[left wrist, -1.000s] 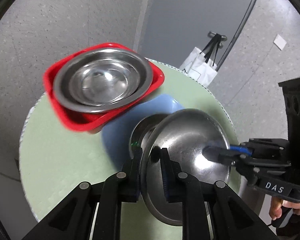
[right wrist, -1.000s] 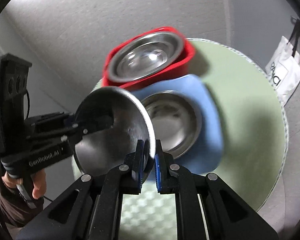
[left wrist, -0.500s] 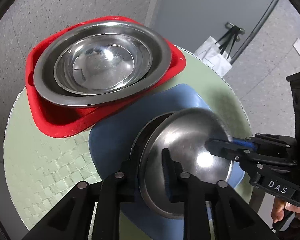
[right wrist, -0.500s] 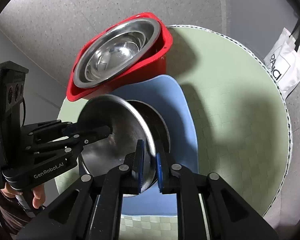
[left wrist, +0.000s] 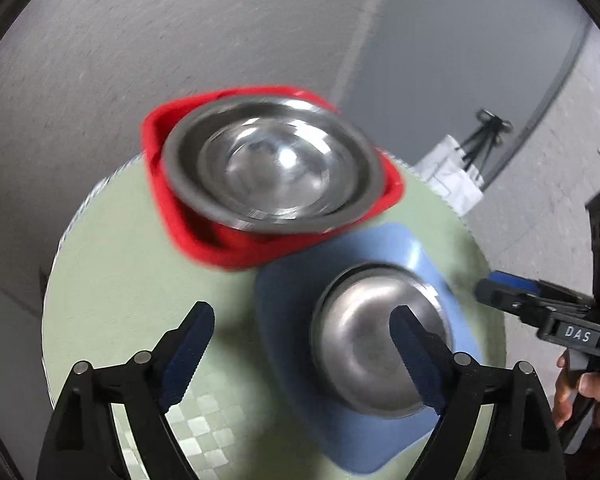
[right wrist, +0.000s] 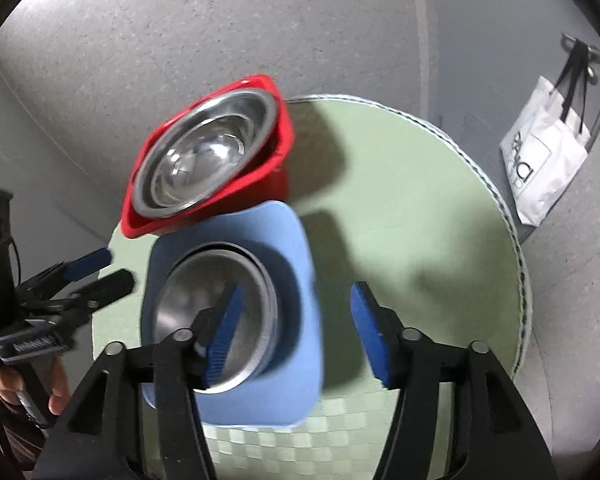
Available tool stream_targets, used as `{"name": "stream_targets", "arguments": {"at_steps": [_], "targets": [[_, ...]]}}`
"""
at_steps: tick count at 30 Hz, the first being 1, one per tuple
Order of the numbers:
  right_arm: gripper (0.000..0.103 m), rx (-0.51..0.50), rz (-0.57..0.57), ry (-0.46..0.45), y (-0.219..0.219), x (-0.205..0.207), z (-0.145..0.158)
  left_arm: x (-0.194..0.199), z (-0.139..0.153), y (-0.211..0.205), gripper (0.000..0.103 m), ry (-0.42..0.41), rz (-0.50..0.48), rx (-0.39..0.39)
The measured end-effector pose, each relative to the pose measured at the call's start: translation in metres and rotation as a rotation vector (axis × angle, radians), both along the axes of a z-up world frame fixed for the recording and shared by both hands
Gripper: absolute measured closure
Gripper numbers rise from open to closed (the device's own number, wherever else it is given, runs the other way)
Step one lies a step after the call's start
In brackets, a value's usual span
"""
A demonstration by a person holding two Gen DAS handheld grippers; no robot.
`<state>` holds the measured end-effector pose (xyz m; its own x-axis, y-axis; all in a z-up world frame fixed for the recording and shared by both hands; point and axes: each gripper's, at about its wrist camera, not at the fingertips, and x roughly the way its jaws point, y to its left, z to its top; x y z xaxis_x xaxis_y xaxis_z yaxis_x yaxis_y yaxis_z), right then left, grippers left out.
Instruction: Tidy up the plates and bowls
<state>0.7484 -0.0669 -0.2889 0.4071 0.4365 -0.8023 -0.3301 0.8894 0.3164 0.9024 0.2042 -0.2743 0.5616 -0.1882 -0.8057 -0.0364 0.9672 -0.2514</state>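
So both grippers had let go since half a second back: the steel bowl they'd been pinching together was now sitting in the stack on the blue plate, and both had pulled back off it.

The round green table point(right wrist: 420, 184) filled most of both views. On it, the red tray point(left wrist: 204, 236) sat at about 12 o'clock with a big steel basin point(left wrist: 272, 172) inside, everything a bit motion-blurred. The blue plate point(right wrist: 296, 264) was touching the tray's near edge, around 6 o'clock from it, with the bowl point(left wrist: 364, 332) nested on it.

The left gripper point(left wrist: 300, 344) had its jaws spread wide, nothing in them. The right gripper point(right wrist: 292, 328) was gaping too, empty, hovering over the plate. A white bag point(right wrist: 544, 160) hung off at 2 o'clock.
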Motion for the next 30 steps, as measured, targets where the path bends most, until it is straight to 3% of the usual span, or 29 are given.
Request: {"name": "stream_targets", "arguments": {"at_steps": [5,13,14,17,19,20,21,30], "targets": [[0.039,0.048,0.002,0.091,-0.005,0.002,-0.023,-0.001,-0.035,0.001,0.017,0.103,0.049,-0.052],[0.039,0.113,0.031,0.183,0.010,0.003,-0.051,0.014,-0.056,-0.020,0.018,0.143,0.033,-0.078],[0.039,0.114,0.032,0.190,0.011,0.004,-0.054,0.016,-0.057,-0.022,0.020,0.148,0.032,-0.078],[0.039,0.118,0.036,0.207,0.016,0.007,-0.060,0.024,-0.066,-0.029,0.037,0.164,0.014,-0.078],[0.043,0.130,0.040,0.224,0.018,0.009,-0.064,0.029,-0.072,-0.035,0.058,0.177,-0.008,-0.080],[0.047,0.138,0.047,0.231,0.020,0.010,-0.066,0.031,-0.074,-0.038,0.058,0.180,-0.015,-0.068],[0.057,0.148,0.058,0.239,0.021,0.011,-0.067,0.032,-0.075,-0.040,0.057,0.176,-0.014,-0.055],[0.060,0.153,0.070,0.218,0.024,0.008,-0.046,0.020,-0.054,-0.042,0.058,0.138,-0.019,-0.078]]}}
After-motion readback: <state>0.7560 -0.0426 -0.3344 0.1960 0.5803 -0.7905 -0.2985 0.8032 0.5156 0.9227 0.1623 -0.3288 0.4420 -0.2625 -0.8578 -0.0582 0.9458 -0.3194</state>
